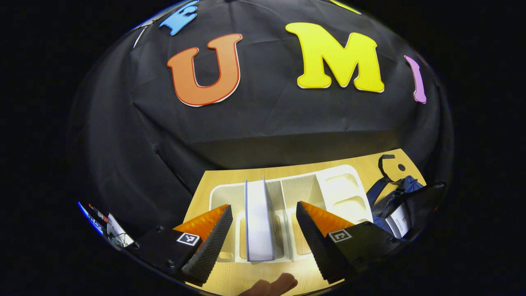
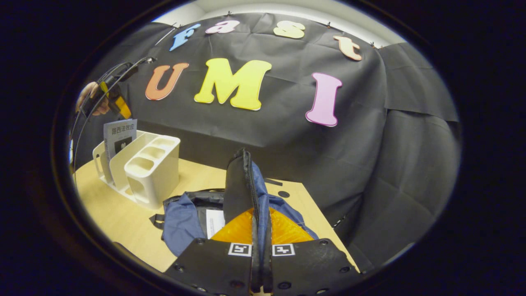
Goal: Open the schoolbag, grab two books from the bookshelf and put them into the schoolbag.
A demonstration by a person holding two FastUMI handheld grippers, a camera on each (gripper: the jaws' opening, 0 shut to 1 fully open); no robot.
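Down in the left gripper view, the left gripper (image 1: 263, 230) hangs above the near edge of the wooden surface (image 1: 213, 181) with its jaws spread wide and nothing between them. Straight ahead, in line with the gap, a book (image 1: 259, 222) stands upright in a slot of the white bookshelf (image 1: 341, 185), which sits toward the far edge. To the right of the bookshelf, near the right edge of the surface, lies the blue schoolbag (image 1: 396, 199), its mouth agape and a white sheet showing inside. A fingertip (image 1: 275, 284) shows at the bottom.

Over in the right gripper view, the right gripper (image 2: 261, 230) has its jaws closed on the schoolbag's black flap (image 2: 238, 189), holding it upright by the zipper edge. The schoolbag (image 2: 181, 222) rests on the surface (image 2: 115, 209) near its right edge, open. At the far left corner stands the bookshelf (image 2: 152, 168) with the book (image 2: 119, 133) rising from it, and the left gripper (image 2: 117, 102), in a hand (image 2: 88, 96), hovers above.
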